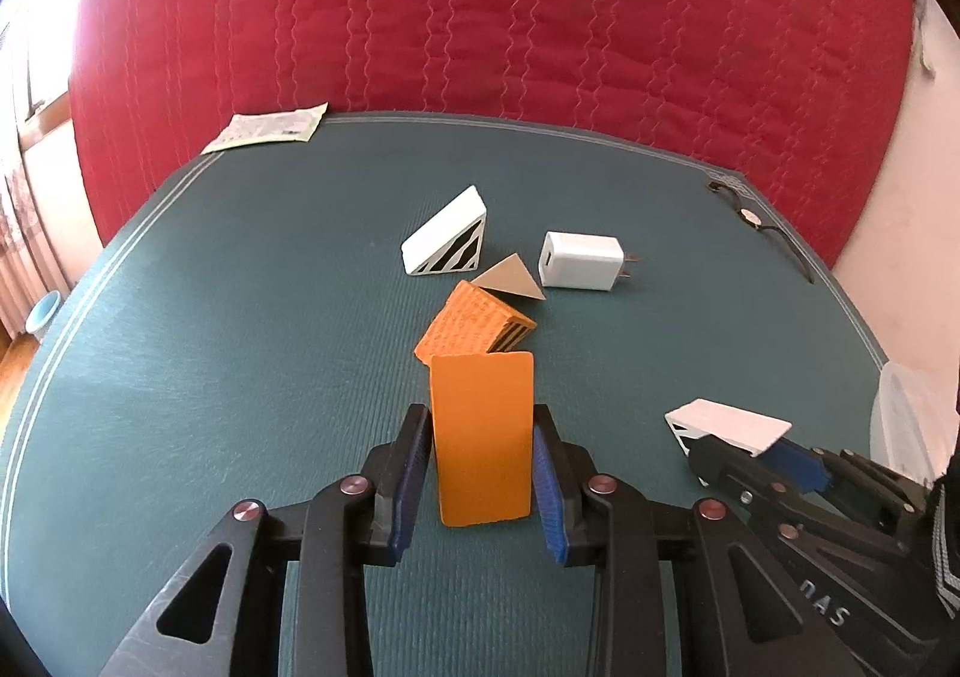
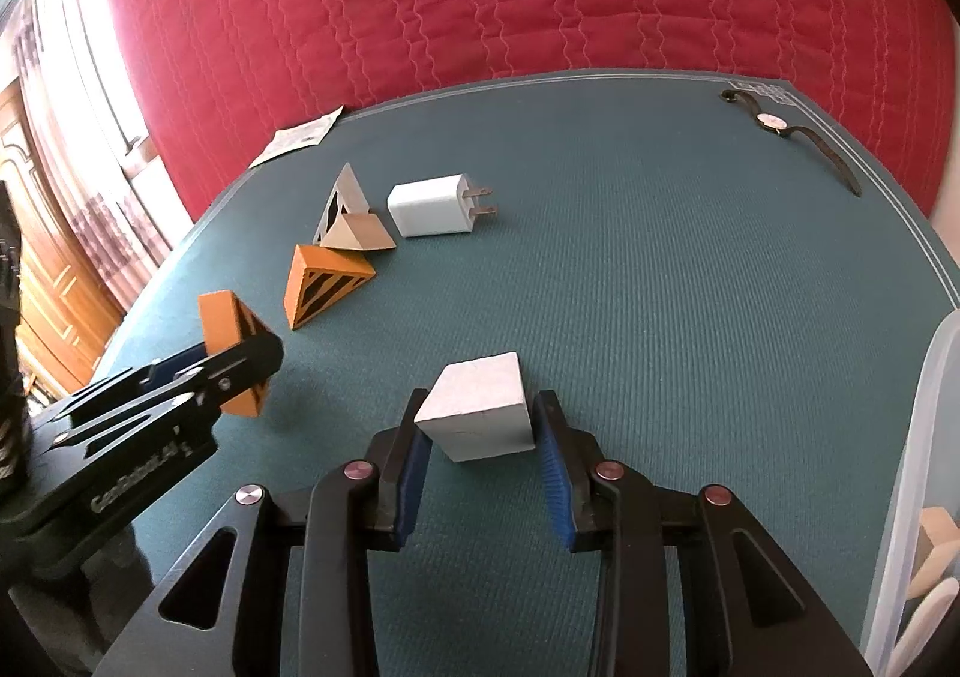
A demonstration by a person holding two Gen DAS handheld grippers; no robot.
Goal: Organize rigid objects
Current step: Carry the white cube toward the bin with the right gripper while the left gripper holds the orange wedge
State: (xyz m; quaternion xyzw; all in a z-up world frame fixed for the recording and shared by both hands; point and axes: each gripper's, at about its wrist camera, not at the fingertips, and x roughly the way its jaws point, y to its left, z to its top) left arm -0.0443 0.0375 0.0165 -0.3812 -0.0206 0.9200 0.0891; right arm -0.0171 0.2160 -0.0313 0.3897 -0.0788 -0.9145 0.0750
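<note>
Clear plastic bin (image 2: 912, 467), right table edge: pale wooden pieces (image 2: 936, 539) inside. Left claw (image 1: 480, 473) grips orange wedge (image 1: 483, 437); right claw (image 2: 480, 461) grips white wedge (image 2: 480, 413).

My left gripper (image 1: 483, 467) and right gripper (image 2: 480, 455) both angled downward, jaws clamped, each loaded.

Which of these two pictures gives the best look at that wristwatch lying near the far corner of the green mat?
The right wrist view. There the wristwatch shows its round pale face and both long strap ends clearly on the green mat. In the left wrist view the watch is small and squeezed near the edge, its face barely readable.
</note>
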